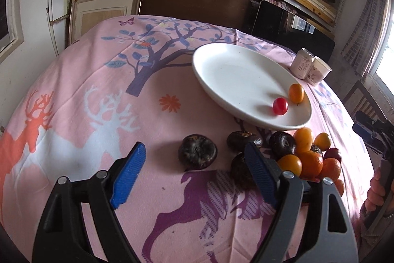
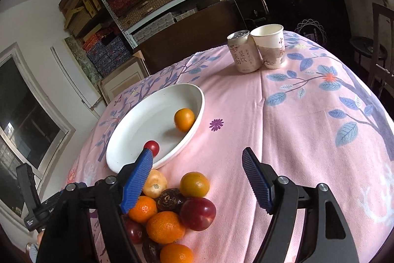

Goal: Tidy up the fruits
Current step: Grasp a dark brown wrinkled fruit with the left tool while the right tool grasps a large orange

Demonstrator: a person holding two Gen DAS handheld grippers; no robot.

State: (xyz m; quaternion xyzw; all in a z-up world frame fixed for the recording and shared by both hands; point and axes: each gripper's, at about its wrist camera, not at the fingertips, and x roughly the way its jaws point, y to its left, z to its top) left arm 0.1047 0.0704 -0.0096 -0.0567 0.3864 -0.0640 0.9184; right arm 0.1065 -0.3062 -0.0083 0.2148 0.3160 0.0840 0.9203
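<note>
A white plate lies on the pink cloth and holds a red cherry tomato and a small orange fruit; the plate also shows in the right wrist view. My left gripper is open and empty above a dark brown fruit. Other dark fruits and a heap of orange and red fruits lie to its right. My right gripper is open and empty over the heap, just in front of the plate.
A drink can and a paper cup stand at the table's far side. Shelves with stacked boxes and dark furniture stand behind the table. The right gripper and the hand holding it show at the left wrist view's right edge.
</note>
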